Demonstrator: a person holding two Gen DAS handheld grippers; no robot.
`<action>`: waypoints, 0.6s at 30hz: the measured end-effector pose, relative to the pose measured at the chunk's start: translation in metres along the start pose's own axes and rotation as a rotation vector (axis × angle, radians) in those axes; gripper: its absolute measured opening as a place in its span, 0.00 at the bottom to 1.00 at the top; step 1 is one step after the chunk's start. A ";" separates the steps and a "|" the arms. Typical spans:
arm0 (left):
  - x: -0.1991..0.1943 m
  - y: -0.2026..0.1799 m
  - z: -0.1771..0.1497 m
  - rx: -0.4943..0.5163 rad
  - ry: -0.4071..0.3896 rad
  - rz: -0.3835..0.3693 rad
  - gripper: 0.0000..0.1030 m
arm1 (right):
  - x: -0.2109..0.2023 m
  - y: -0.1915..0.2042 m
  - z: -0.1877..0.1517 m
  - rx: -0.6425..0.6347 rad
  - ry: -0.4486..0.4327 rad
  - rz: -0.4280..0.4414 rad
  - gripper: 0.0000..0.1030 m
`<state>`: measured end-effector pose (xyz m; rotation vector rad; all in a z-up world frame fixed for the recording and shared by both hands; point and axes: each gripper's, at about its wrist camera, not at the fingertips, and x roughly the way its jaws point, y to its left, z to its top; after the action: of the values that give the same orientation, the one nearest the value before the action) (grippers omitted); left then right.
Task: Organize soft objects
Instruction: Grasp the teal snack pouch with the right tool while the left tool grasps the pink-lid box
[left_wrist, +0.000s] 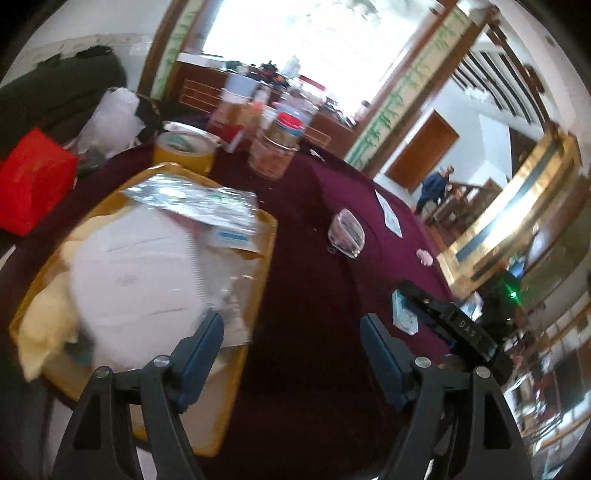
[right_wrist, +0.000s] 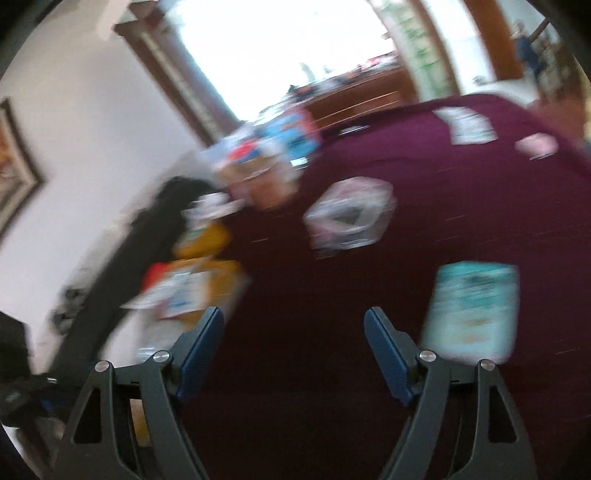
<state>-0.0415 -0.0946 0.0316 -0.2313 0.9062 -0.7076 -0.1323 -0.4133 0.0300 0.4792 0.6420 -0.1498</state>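
A yellow tray (left_wrist: 255, 295) at the left of the maroon tablecloth (left_wrist: 314, 295) holds a bagged white mask (left_wrist: 136, 280), a pale yellow cloth (left_wrist: 44, 325) and a silvery packet (left_wrist: 195, 201). My left gripper (left_wrist: 291, 325) is open and empty, with its left finger over the tray's near right corner. A clear pouch (left_wrist: 347, 232) lies mid-table and a teal packet (left_wrist: 404, 314) lies beside the other black gripper body (left_wrist: 458, 325). In the blurred right wrist view my right gripper (right_wrist: 293, 325) is open and empty above bare cloth. The teal packet (right_wrist: 472, 310) is to its right, the clear pouch (right_wrist: 351, 218) ahead and the tray (right_wrist: 221, 273) to its left.
A red box (left_wrist: 33, 181), a white plastic bag (left_wrist: 110, 118), a yellow tape roll (left_wrist: 184, 151) and jars (left_wrist: 280, 144) crowd the table's far left. A white card (left_wrist: 388, 214) and a small pink item (left_wrist: 424, 256) lie at the right. A person (left_wrist: 434, 188) stands far back.
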 end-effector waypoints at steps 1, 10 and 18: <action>0.006 -0.009 0.000 0.022 0.009 0.007 0.78 | -0.003 -0.014 0.005 -0.009 0.009 -0.080 0.77; 0.035 -0.052 0.003 0.102 0.061 0.016 0.78 | 0.037 -0.074 0.009 0.051 0.134 -0.286 0.76; 0.081 -0.092 0.021 0.226 0.122 0.057 0.84 | 0.050 -0.078 0.022 0.020 0.123 -0.289 0.39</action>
<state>-0.0347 -0.2185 0.0354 0.0390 0.9369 -0.7703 -0.1023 -0.4922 -0.0152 0.4155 0.8294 -0.4024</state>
